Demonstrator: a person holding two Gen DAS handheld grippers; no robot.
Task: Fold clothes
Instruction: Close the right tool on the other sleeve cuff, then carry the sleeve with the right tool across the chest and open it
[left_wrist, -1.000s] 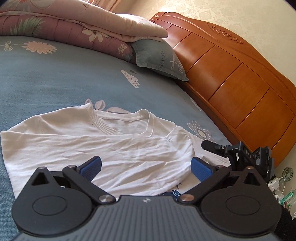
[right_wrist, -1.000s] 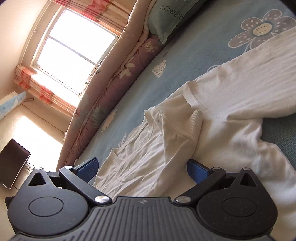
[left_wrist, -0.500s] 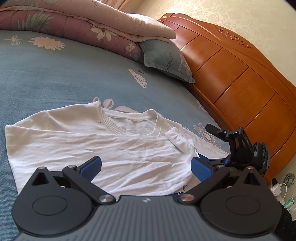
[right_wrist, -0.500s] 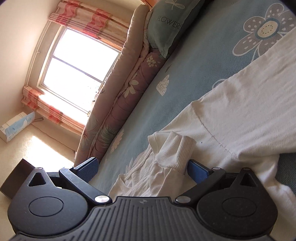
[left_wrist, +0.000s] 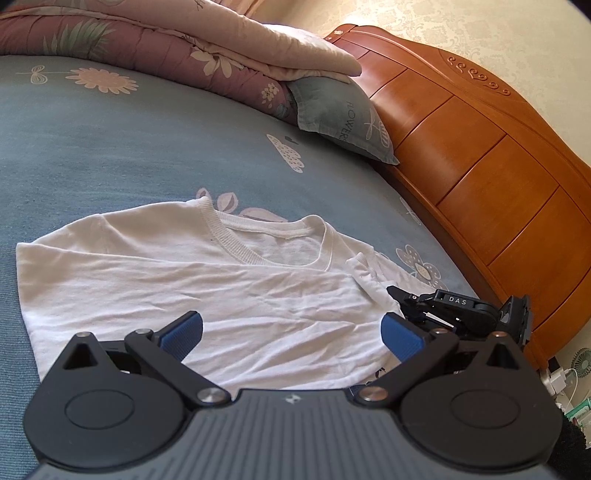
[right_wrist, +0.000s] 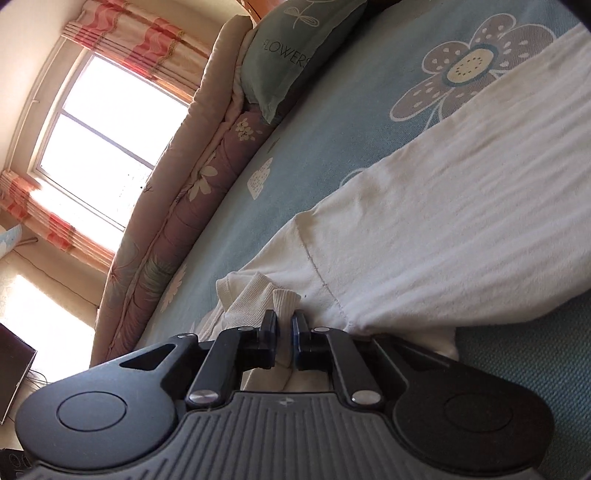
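A white long-sleeved shirt (left_wrist: 221, 280) lies flat on the blue flowered bed sheet (left_wrist: 110, 147), neckline towards the pillow. My left gripper (left_wrist: 291, 328) hovers open over the shirt's body, nothing between its blue pads. At the shirt's right shoulder my right gripper (left_wrist: 394, 291) meets the cloth. In the right wrist view the right gripper (right_wrist: 283, 325) is closing its jaws, and the pads pinch the ribbed sleeve cuff (right_wrist: 286, 299) that stands up between them. The sleeve (right_wrist: 443, 221) runs off to the upper right across the sheet.
A folded floral quilt (left_wrist: 166, 44) and a grey-green pillow (left_wrist: 340, 110) lie at the head of the bed. The orange wooden headboard (left_wrist: 480, 147) borders the right side. A bright window (right_wrist: 103, 140) with striped curtains is beyond the quilt. A small fan and cables (left_wrist: 576, 369) sit on the floor.
The right gripper's jaws went from wide open to pinched on the sleeve cuff, and it moved closer to the shirt. The left gripper stayed open over the shirt.
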